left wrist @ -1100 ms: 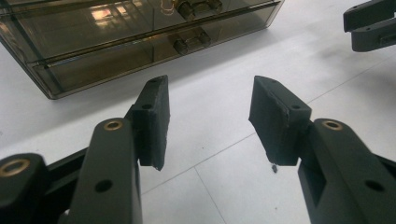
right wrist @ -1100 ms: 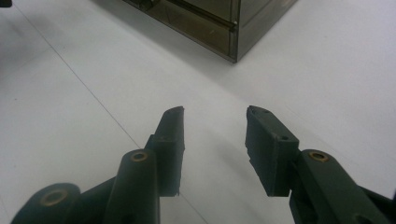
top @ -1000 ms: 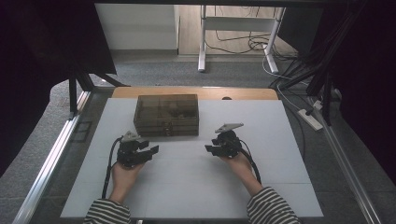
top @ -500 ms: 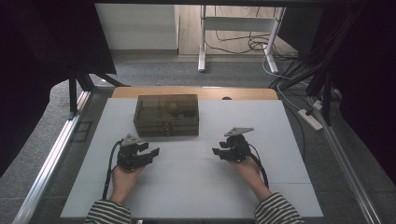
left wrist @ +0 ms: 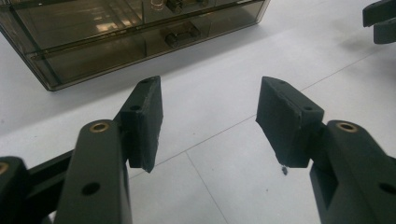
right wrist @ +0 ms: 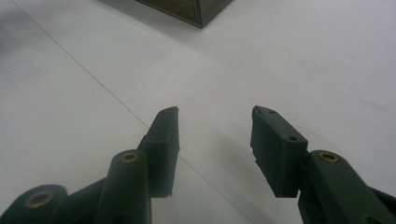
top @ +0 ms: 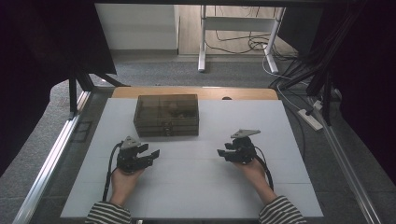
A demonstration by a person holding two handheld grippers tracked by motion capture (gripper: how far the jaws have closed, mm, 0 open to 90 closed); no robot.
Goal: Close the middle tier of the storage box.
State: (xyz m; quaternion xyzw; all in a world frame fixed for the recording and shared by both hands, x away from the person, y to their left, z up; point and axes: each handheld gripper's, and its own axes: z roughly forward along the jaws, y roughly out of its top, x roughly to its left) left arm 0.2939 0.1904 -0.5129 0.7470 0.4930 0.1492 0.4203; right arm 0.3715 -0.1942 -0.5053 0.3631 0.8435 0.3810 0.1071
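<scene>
A smoky, see-through drawer box (top: 166, 114) stands at the back of the white table, left of centre. My left gripper (top: 152, 154) rests low in front of the box's left end, held in a hand. Its jaws have just been opening and stand open, with bare table between them (left wrist: 210, 116). The box front (left wrist: 93, 42) with its drawer handle lies just ahead. My right gripper (top: 221, 153) sits right of the box and nearer the front. Its jaws have also just been opening, with nothing between them (right wrist: 215, 135). A box corner (right wrist: 196, 9) shows ahead of it.
The white table top (top: 196, 191) has a wooden strip (top: 196, 92) along its far edge and metal rails (top: 51, 158) at its sides. A power strip (top: 310, 119) and cables lie on the floor to the right. The right gripper's tips (left wrist: 380, 21) show in the left gripper view.
The right gripper has moved to the right and slightly toward the person, away from the box. The left gripper has stayed in place.
</scene>
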